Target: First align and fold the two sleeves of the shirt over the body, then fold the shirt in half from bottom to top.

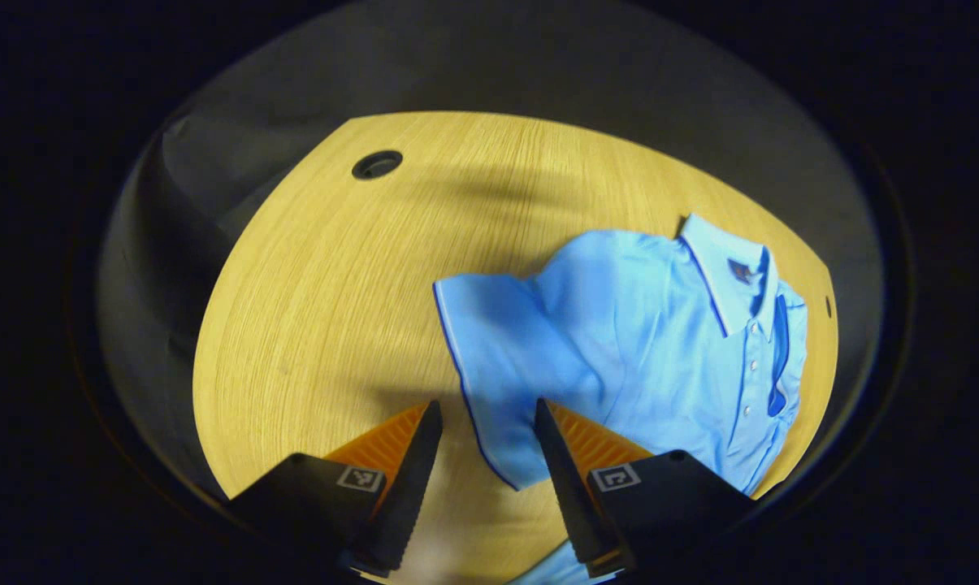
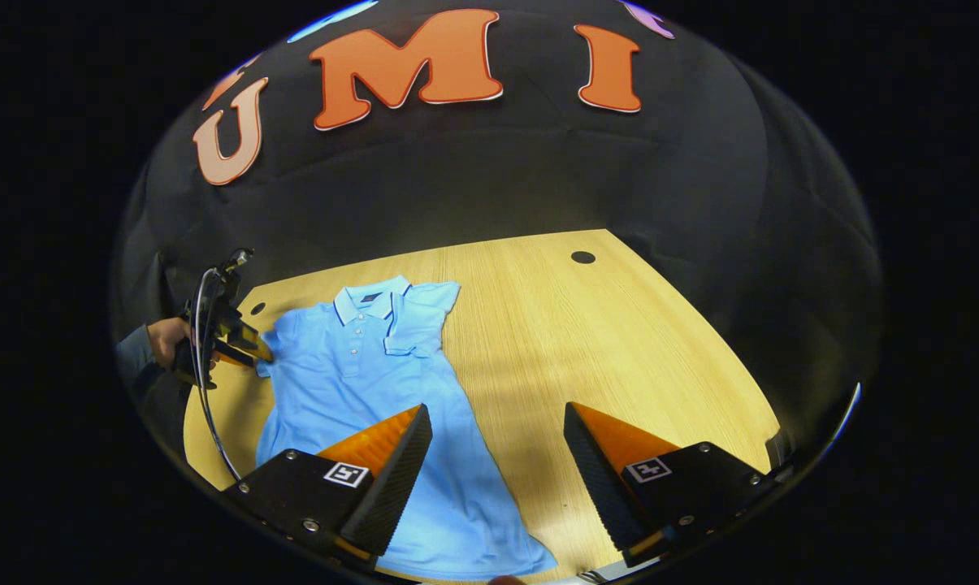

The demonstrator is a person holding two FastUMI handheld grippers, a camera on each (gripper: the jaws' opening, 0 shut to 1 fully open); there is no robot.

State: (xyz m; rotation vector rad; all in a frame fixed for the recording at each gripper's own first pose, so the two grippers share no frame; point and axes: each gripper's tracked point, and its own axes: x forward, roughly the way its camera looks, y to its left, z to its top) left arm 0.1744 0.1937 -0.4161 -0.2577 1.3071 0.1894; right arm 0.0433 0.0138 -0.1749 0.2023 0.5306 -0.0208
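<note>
Shirt (image 1: 635,341) sleeve (image 1: 497,366) between open left claw (image 1: 483,422)

Your left gripper (image 1: 484,422) hangs with its jaws apart over the trimmed edge of the light blue polo shirt's (image 1: 651,341) sleeve (image 1: 497,366), which lies flat on the wooden table (image 1: 327,309), collar (image 1: 729,272) and button placket beyond it, grommet hole (image 1: 377,164) far across the table.

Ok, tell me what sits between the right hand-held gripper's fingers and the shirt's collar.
In the right gripper view, nothing but shirt cloth and bare table lies between the open right hand-held gripper and the collar.
</note>
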